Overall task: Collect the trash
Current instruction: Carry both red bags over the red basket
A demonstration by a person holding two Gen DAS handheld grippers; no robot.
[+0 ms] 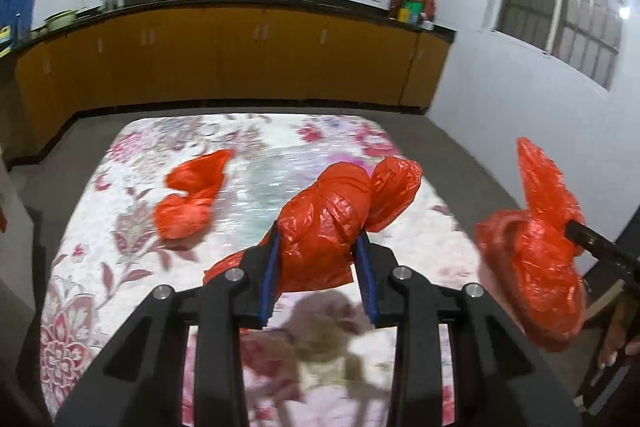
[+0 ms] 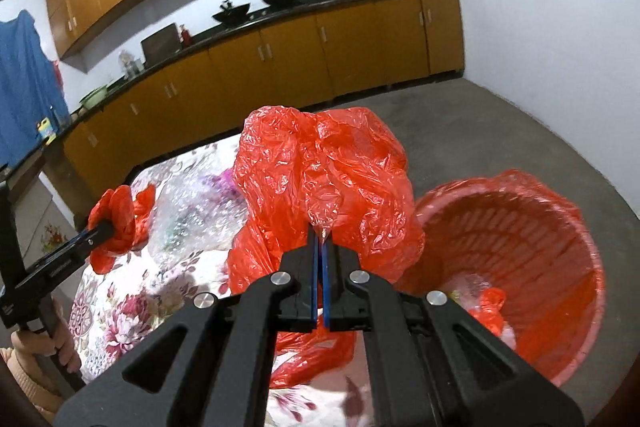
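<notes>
Indoor light bright, tablecloth glare, motion blur, strong fisheye edge distortion.

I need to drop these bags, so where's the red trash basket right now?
In the right wrist view the red trash basket stands on the floor at lower right, beside the table's edge, just right of the right tongs.

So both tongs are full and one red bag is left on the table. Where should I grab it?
Take the loose bag at its narrow twisted waist, between the knotted lump nearest you and the flatter tail pointing away. Come down from above with the tongs straddling the waist; it lies flat on the tablecloth, and that pinch looks thin enough to close on.
</notes>
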